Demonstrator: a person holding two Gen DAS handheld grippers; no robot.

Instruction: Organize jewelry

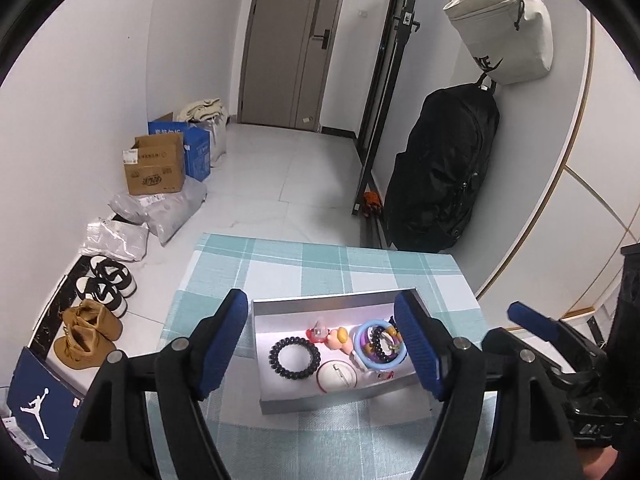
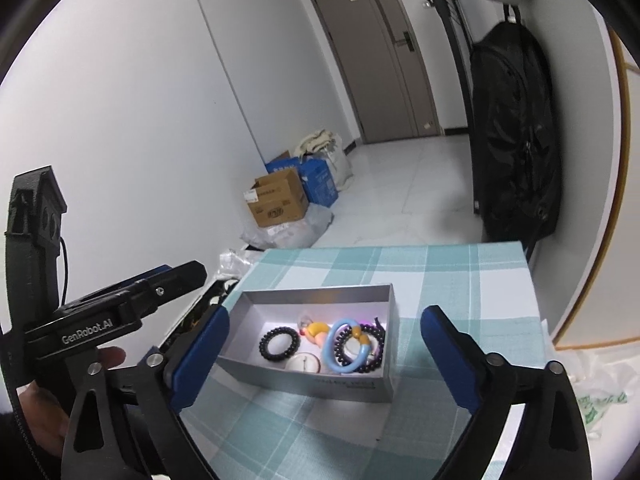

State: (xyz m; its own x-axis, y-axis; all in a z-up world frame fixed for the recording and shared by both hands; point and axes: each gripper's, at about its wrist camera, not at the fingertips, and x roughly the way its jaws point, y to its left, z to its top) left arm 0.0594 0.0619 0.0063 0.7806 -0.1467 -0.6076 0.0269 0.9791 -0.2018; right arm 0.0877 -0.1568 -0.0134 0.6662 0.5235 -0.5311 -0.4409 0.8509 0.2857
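"GenRobot.AI" on left tongs [image 2: 176,276].

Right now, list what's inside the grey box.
The grey box holds a black coil bracelet, a white round piece, a pink and yellow charm and a blue ring over dark beads. Anything beneath that pile is hidden.

left claw [image 1: 326,352]: held wide open, blue pads far apart, nothing gripped | right claw [image 2: 324,360]: held wide open too, nothing gripped | both pointed forward and tilted down, side by side | left hand [image 2: 48,412]: seen wrapped around its handle
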